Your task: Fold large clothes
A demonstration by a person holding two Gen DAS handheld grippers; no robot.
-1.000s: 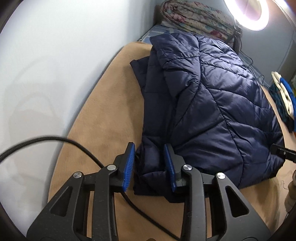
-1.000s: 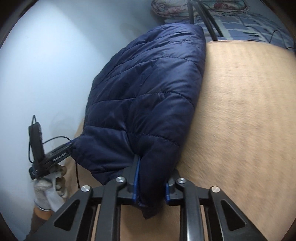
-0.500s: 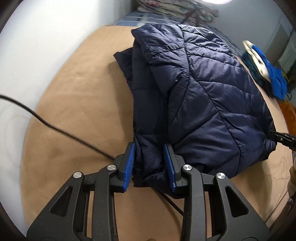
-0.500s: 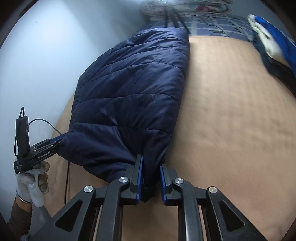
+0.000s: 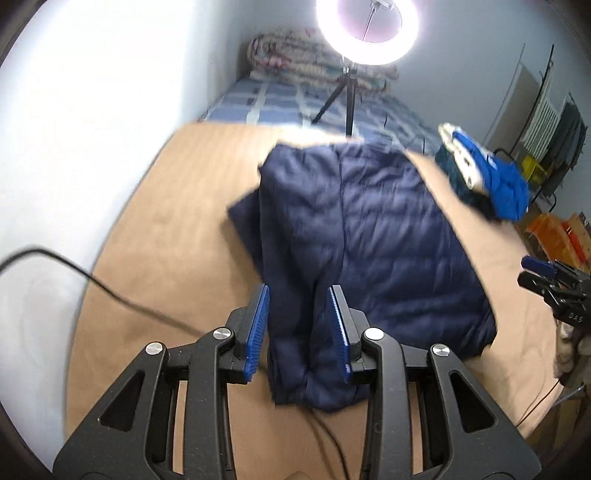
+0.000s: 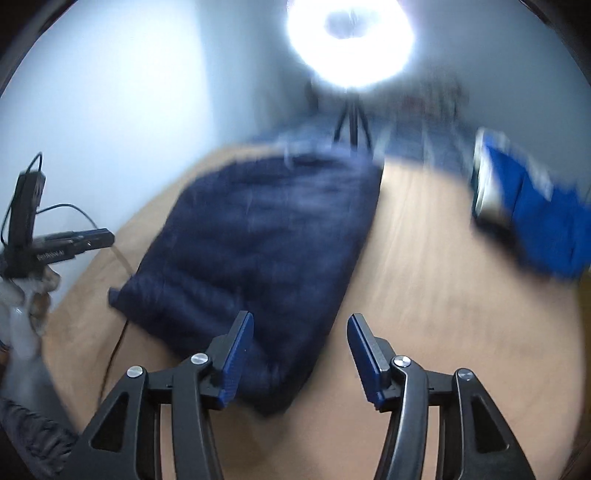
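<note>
A navy quilted puffer jacket [image 5: 369, 240] lies folded flat on the tan bed cover [image 5: 177, 206]. It also shows in the right wrist view [image 6: 266, 236]. My left gripper [image 5: 299, 332] is open, its blue pads on either side of the jacket's near left corner without pinching it. My right gripper [image 6: 301, 358] is wide open and empty, just above the jacket's near right corner. Each gripper shows at the edge of the other's view: the right one [image 5: 550, 284] and the left one [image 6: 66, 243]. Both views are motion-blurred.
A ring light on a tripod [image 5: 365, 29] stands at the far end of the bed. A pile of blue and white clothes [image 5: 484, 177] lies at the right. A black cable [image 5: 110, 291] runs across the cover at the left. The white wall [image 5: 92, 92] borders the left side.
Both grippers let go of the jacket's near corners and opened. The jacket dropped flat onto the bed. Both grippers pulled back and tilted up, bringing the ring light into view.
</note>
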